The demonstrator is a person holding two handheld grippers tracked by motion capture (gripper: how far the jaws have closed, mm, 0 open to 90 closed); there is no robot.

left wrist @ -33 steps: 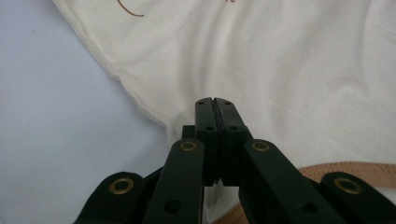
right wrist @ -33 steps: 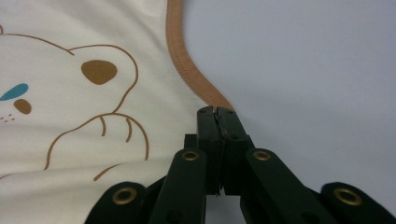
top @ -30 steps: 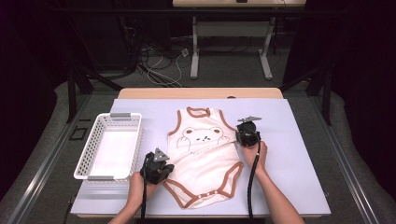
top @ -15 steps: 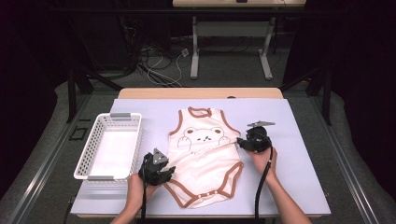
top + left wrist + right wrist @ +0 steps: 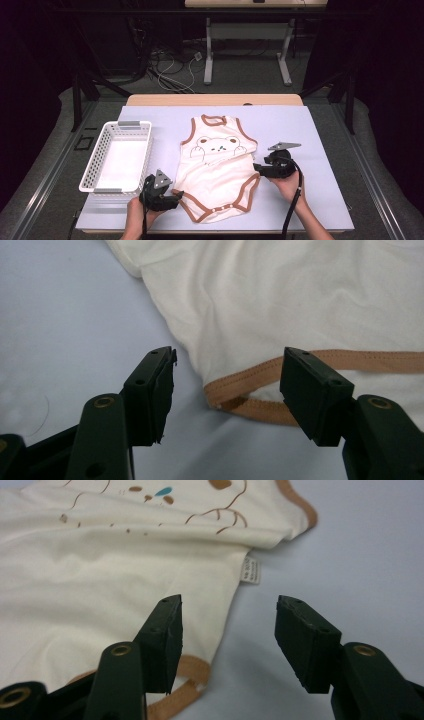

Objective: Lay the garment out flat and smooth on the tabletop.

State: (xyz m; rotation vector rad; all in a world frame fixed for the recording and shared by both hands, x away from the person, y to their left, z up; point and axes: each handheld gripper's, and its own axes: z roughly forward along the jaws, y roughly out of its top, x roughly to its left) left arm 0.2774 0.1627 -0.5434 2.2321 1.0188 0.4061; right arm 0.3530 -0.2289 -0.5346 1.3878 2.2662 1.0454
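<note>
From the high view, the cream cotton baby bodysuit with brown trim and a bear print [image 5: 217, 172] lay flat on the lilac-covered bench [image 5: 320, 200], long axis running away from the person, between the left claw [image 5: 176, 196] at its lower hem corner and the right claw [image 5: 256, 168] at its side edge. In the left gripper view, the jaws had just been opening, stood apart and empty, the brown hem [image 5: 260, 377] just ahead between them. In the right gripper view, the jaws had likewise been opening, holding nothing, the side seam [image 5: 227, 610] ahead.

The right gripper [image 5: 227, 630] has just been opening; its 2 black jaws stand apart with nothing pressed between them. The cream bodysuit [image 5: 115, 580] lies flat on the table [image 5: 360, 550], its small white label [image 5: 251, 571] at the side edge.
</note>
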